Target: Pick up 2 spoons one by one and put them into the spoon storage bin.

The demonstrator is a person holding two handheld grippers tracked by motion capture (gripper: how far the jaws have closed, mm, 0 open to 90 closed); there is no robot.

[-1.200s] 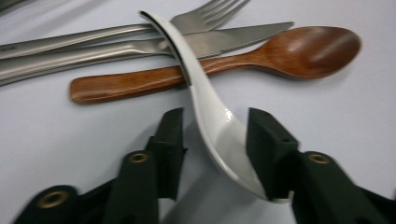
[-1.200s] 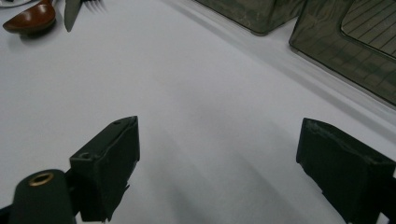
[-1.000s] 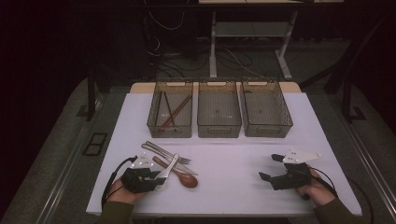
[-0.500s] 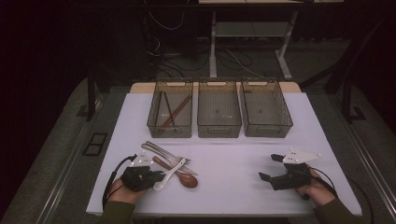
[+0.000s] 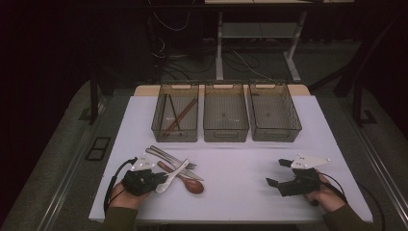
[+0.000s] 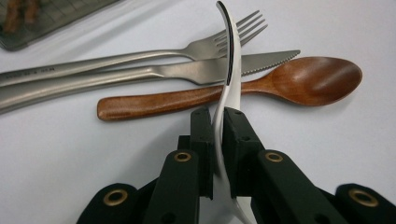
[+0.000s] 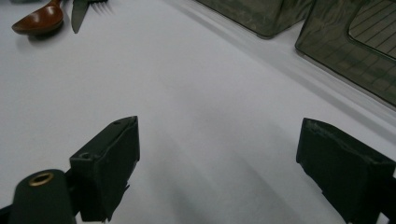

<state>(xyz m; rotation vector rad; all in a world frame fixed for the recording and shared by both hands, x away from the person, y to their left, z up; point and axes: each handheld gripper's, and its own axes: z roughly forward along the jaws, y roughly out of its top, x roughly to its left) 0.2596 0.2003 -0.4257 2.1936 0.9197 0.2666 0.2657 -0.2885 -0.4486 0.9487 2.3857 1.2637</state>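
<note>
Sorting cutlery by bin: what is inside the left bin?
The left bin holds brown wooden chopsticks lying slanted. Its tinted front wall hides whatever might lie low behind it.

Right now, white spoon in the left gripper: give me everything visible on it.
The white spoon looks glossy, like ceramic or plastic, with a dark line along its edge. It stands on edge, clamped between the left gripper jaws, curving up over the wooden spoon, knife and fork. Whether it touches them is unclear.
</note>
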